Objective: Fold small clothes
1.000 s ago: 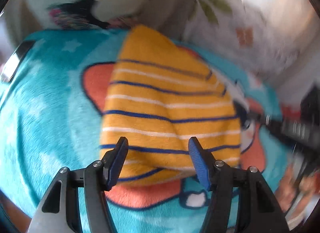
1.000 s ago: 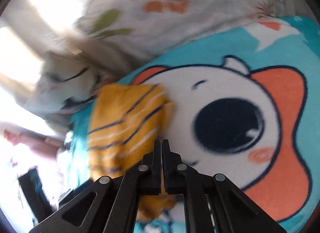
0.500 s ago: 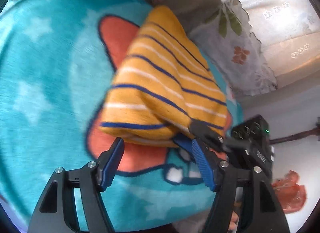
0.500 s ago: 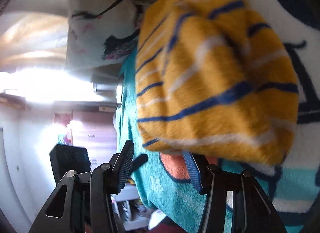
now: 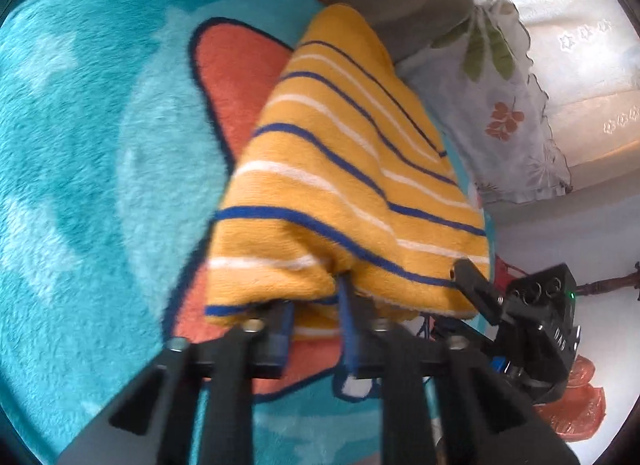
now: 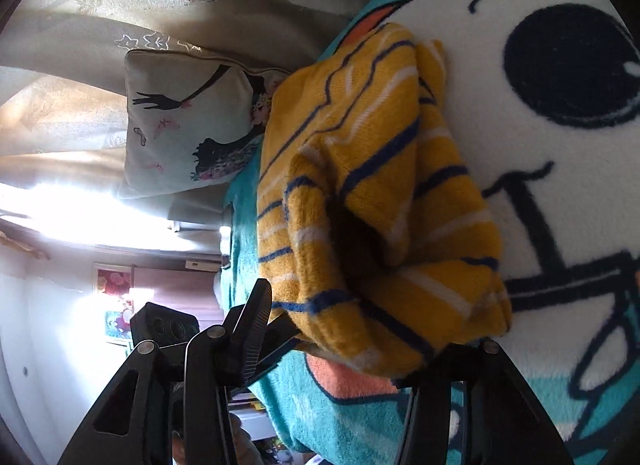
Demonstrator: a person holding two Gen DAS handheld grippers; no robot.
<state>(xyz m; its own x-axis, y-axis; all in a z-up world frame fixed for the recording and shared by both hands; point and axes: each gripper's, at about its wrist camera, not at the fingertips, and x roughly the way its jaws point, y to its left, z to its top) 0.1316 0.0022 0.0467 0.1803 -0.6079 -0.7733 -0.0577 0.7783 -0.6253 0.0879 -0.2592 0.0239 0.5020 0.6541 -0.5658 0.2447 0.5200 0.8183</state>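
Observation:
A folded yellow garment [image 5: 340, 185] with blue and white stripes lies on a teal cartoon blanket [image 5: 92, 153]. My left gripper [image 5: 316, 317] has its fingers pushed under the garment's near edge, close together on a layer of cloth. In the right wrist view the same garment [image 6: 380, 205] bulges up in front. My right gripper [image 6: 360, 349] is open wide, its left finger [image 6: 252, 329] beside the garment and its right finger hidden under the cloth. The right gripper also shows in the left wrist view [image 5: 480, 293] at the garment's right corner.
A pale pillow with a drawn figure [image 6: 188, 117] and a floral white cloth [image 5: 504, 117] lie at the back of the bed. The blanket's edge drops off to the room floor [image 5: 576, 405] at right.
My left gripper has closed from open and slid under the garment's near edge. My right gripper has opened wider and pushed in under the garment's corner, lifting it.

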